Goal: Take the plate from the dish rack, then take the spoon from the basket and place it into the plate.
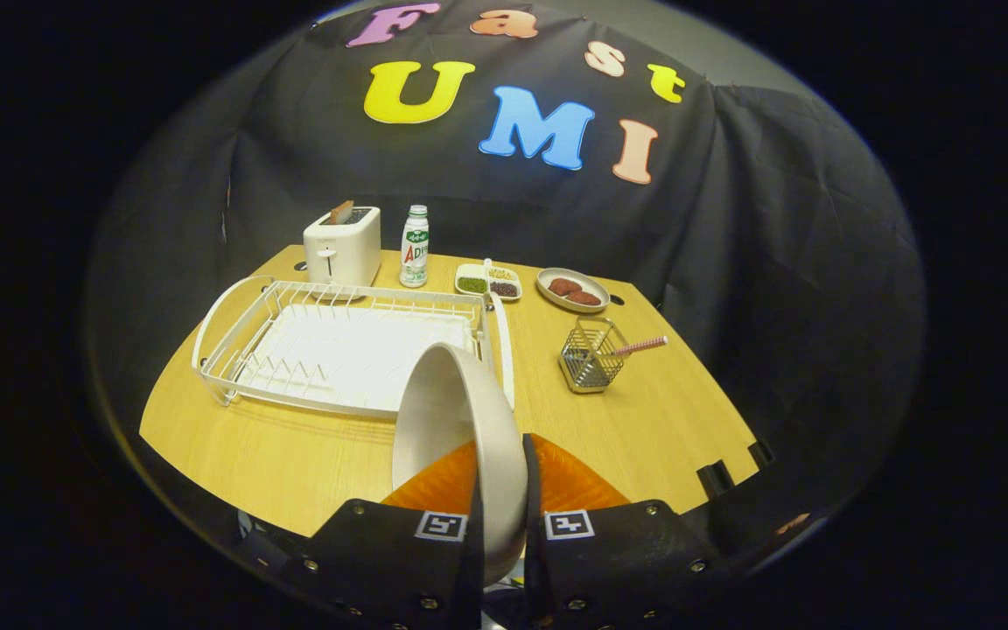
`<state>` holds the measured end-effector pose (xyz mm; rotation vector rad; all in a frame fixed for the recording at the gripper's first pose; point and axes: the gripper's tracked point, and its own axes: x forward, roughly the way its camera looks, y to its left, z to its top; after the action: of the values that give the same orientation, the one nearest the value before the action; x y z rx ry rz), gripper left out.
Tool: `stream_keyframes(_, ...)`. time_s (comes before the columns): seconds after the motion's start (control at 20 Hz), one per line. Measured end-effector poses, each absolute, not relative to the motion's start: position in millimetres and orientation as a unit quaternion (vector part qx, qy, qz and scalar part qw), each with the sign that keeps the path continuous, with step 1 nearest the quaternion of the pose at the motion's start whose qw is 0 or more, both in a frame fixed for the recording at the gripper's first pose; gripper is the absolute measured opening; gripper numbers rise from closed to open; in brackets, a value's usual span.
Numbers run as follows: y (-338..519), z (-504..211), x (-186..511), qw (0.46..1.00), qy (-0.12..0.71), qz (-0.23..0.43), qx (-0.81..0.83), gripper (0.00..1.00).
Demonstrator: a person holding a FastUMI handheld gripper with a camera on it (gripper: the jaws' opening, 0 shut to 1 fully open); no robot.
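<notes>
So the tongs (501, 512) sit at the bottom center of the frame, and they're clamped tight on the rim of the plate (456, 437), one finger on each side of it. The plate is a pale, deep one, standing on edge between the fingers, tilted a bit with its top leaning to the left, its hollow side facing left. It's held up over the near edge of the tabletop (294, 464), out of the rack and not touching the wood as far as can be told.

Just past the plate, left of center, there's the white wire dish rack (329, 350) on its tray, with nothing standing in its slots. To the right of the rack, at center right, is the little wire basket (590, 357), and the spoon (640, 346) is in it, its pink handle poking out over the rim toward the right. Basket and rack are apart, bare wood between them.

Further back, along the far side of the tabletop: a white toaster (343, 248) with a slice sticking up out of it, upper left of the rack; a small bottle (415, 247) just beside it on the right; then a divided dish (488, 282) with green and dark stuff in it; then an oval dish (572, 290) holding two brown pieces.
</notes>
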<state>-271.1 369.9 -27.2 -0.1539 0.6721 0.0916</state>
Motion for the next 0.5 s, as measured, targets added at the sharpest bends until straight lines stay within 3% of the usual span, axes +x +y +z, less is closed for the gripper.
stream_keyframes(0.5, 379, -74, -282, 0.921, 0.381, 0.076, 0.025, 0.18)
